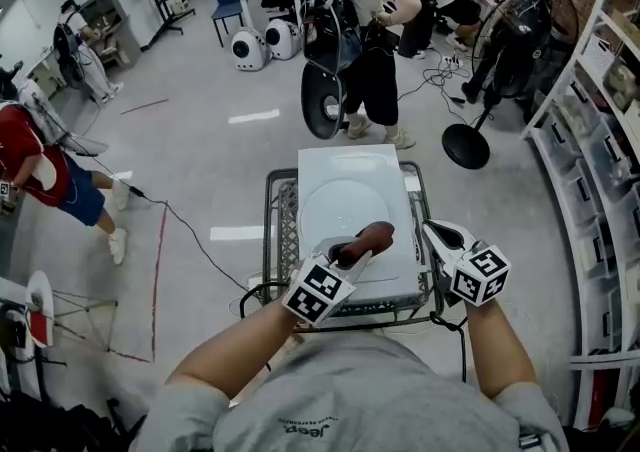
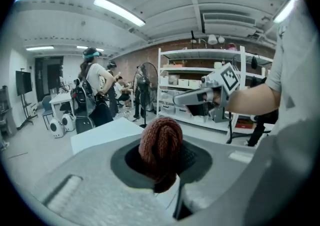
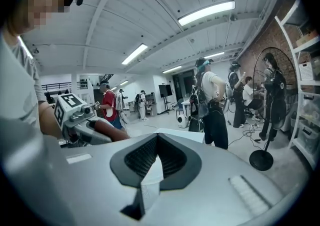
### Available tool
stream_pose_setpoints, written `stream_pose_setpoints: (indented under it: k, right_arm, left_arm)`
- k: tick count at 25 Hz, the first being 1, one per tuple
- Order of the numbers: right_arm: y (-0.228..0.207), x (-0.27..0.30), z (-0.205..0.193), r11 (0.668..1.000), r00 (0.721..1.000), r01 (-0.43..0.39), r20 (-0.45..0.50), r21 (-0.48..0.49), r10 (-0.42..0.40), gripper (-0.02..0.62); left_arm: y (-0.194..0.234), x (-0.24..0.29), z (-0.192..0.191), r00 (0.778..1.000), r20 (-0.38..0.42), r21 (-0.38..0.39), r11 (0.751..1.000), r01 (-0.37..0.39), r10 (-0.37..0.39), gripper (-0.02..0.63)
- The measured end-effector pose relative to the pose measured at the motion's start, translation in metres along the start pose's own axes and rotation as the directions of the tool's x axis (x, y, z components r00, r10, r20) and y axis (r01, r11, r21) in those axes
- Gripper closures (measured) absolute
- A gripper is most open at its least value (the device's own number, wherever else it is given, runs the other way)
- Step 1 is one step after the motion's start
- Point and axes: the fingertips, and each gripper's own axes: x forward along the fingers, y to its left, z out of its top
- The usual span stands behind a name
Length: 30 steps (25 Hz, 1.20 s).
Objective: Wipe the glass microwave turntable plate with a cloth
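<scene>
Head view, looking steeply down. The round clear glass turntable plate (image 1: 335, 195) lies flat on a white rectangular slab (image 1: 350, 162), which rests on a grey wire-frame cart (image 1: 283, 225) directly in front of the person. Its rim shows only as a faint circle on the white surface.

The left gripper (image 1: 352, 252) has its jaws clamped on a bunched reddish-brown knitted cloth (image 1: 366, 236). In the left gripper view the wad fills the space between the pads and bulges out beyond them. The right gripper (image 1: 432, 230) has its jaws drawn together with nothing between them, and it hangs beside the right edge of the slab.

Key relation: the plate lies ahead of and below both grippers. Being round, it has no long axis to line up with. The cloth wad runs forward and slightly to the right from the left jaws, and its tip overhangs the near edge of the plate. The left gripper is therefore the nearer one and the one carrying the tool. Its own view looks out level across the room rather than down, so the cloth is judged to be raised off the glass, though contact cannot be confirmed.

Judged step: lower the cloth forward onto the glass, with the empty right gripper placed to steady the rim.
</scene>
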Motion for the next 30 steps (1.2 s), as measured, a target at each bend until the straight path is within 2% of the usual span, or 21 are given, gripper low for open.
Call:
stream_pose_setpoints:
  k: [3,6,12,16,22,30]
  right_arm:
    - [0.005,0.005,0.016,1.0,1.0,-0.009,0.014,-0.022,0.009,0.586]
    - [0.011,0.012,0.03,0.999,1.0,-0.015,0.021,-0.045,0.016,0.586]
    - [0.018,0.038,0.045,0.996,1.0,-0.023,0.017,-0.082,0.025,0.586]
    - [0.025,0.052,0.039,0.995,1.0,-0.029,-0.004,-0.096,0.029,0.586]
    - [0.019,0.062,0.03,0.994,0.999,-0.022,-0.033,-0.104,0.019,0.586]
    - [0.017,0.072,0.023,0.995,0.998,-0.013,-0.056,-0.097,0.008,0.586]
  left_arm:
    - [0.034,-0.029,0.019,0.994,0.085,-0.043,0.996,-0.072,0.076,0.536]
    - [0.068,-0.062,0.027,0.977,0.158,-0.099,0.987,-0.13,0.145,0.537]
    - [0.131,-0.123,0.017,0.921,0.289,-0.223,0.954,-0.199,0.26,0.535]
    - [0.157,-0.15,-0.007,0.896,0.306,-0.31,0.923,-0.226,0.322,0.537]
    - [0.172,-0.167,-0.029,0.871,0.327,-0.428,0.879,-0.209,0.367,0.535]
    - [0.175,-0.172,-0.034,0.873,0.319,-0.453,0.868,-0.203,0.37,0.536]
